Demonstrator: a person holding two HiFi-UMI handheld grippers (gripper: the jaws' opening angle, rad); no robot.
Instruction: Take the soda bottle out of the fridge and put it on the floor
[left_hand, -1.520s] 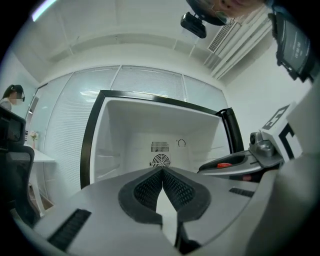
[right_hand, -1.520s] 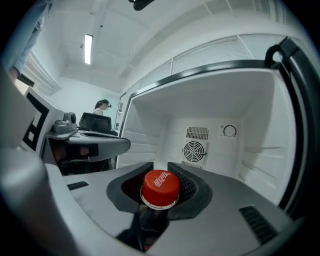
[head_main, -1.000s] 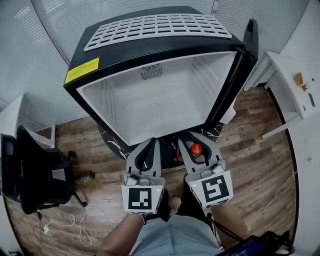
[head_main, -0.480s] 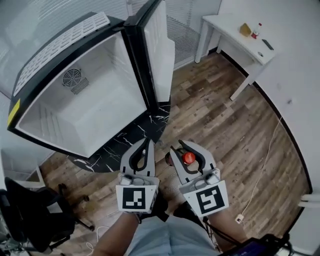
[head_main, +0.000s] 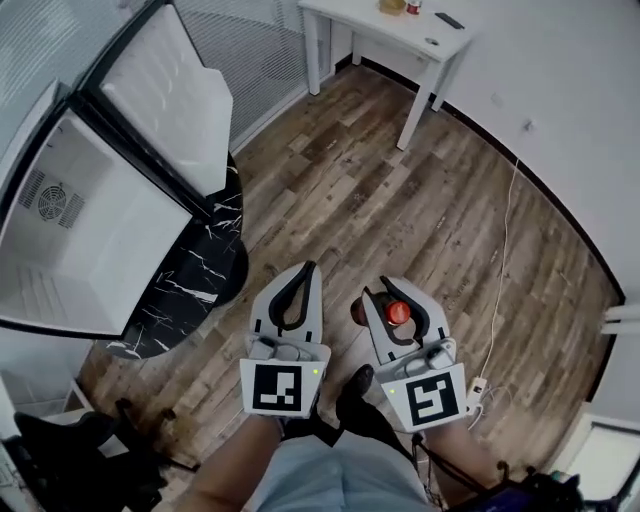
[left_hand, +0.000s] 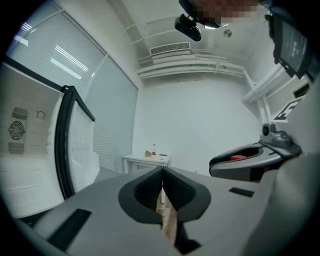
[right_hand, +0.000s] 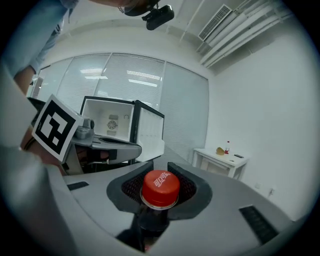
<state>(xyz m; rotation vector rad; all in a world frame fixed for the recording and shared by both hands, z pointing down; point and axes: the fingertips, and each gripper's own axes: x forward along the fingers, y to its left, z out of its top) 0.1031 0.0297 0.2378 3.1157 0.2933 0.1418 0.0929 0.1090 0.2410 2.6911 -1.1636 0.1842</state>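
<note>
Right claw (head_main: 392, 296) clamps the neck of the red-capped dark plastic soda bottle (right_hand: 160, 188), carried above the brown wood-plank floor (head_main: 420, 200). Left claw (head_main: 306, 272) alongside, jaws together, empty. Likely next: lower it upright, then release.

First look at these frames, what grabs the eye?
The red-capped soda bottle is clamped by its neck in the right claw, above the wood floor. Next comes the fridge at the head view's left, its door wide open and its visible inside bare. The left claw is shut on nothing.
</note>
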